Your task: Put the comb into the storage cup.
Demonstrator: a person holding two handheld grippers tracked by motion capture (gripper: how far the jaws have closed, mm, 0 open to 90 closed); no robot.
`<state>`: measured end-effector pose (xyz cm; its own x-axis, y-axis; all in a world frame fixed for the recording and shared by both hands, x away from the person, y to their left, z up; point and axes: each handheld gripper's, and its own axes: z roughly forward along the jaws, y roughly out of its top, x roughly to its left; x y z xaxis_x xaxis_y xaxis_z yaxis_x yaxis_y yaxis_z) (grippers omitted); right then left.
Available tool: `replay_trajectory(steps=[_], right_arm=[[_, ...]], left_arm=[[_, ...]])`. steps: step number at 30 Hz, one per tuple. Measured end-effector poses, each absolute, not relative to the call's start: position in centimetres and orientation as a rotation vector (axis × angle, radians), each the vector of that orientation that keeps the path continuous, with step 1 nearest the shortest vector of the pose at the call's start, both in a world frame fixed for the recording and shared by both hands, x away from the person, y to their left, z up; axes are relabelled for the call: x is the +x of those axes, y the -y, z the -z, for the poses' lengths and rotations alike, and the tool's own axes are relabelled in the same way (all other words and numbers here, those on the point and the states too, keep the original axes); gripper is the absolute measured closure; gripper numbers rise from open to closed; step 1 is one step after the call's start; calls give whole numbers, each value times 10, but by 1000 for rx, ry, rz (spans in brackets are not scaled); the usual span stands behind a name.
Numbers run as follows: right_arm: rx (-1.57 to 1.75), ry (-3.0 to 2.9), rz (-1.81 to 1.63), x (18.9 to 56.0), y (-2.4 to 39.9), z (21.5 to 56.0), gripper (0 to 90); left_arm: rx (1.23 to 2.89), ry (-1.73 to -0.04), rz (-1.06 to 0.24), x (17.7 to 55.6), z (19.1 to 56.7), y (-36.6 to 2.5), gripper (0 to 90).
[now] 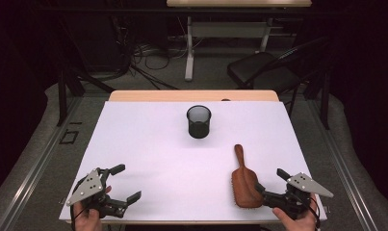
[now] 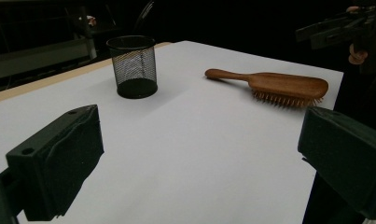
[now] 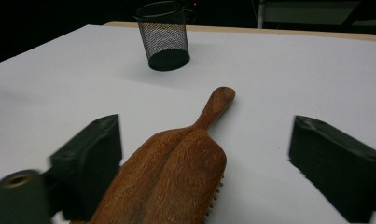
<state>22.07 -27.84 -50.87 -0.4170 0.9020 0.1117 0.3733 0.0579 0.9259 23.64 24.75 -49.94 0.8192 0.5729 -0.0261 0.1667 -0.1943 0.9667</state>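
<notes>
high view, brush: wooden hairbrush [image 1: 244, 180] lies bristles down on the white table [image 1: 148, 159], near right corner, handle pointing away toward the mesh cup [image 1: 199, 121]
high view, long axis: runs pretty much front to back, head end nearest the person
high view, right gripper [image 1: 271, 185]: right at the brush head, fingers spread, one either side of it as far as I can tell
high view, left gripper [image 1: 125, 183]: way over at the near left, fingers wide apart, holding nothing, so it's the far one

left gripper view, brush [image 2: 274, 86]: seen side-on across the table, well apart from these fingers [image 2: 59, 163], cup [image 2: 133, 66] further back
left gripper view, other hand: right gripper [image 2: 339, 28] hangs above the head end

right gripper view, brush [image 3: 176, 172]: head sits between the open fingers [image 3: 90, 163], closer to the one at picture-left, can't tell if it touches; no squeeze on it yet
right gripper view, handle: points straight ahead, along the line of the fingers, aiming a bit right of the cup [image 3: 164, 37]
my guess: right hand closes across the head's width, the short way
</notes>
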Motion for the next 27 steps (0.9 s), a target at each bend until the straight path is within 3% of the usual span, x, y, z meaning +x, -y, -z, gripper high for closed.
replay_trajectory(steps=[2,4,6,7,18,27], right_arm=[[1264,-1847,-1342,222,278,507,206],[1263,-1853,-1333,226,278,506,309],[1266,-1865,-1327,228,278,506,337],[1262,-1893,-1315,233,277,505,414],[1240,-2015,-1273,268,260,495,490],[1291,-2108,-1219,304,246,490,654]], left_arm=[[1755,-581,-405,236,500,-248,2],[1755,-585,-407,236,500,-247,2],[1757,-585,-408,236,500,-247,2],[1756,-582,-409,236,500,-247,2],[1766,-591,-411,237,501,-248,2],[1762,-594,-413,237,501,-249,2]])
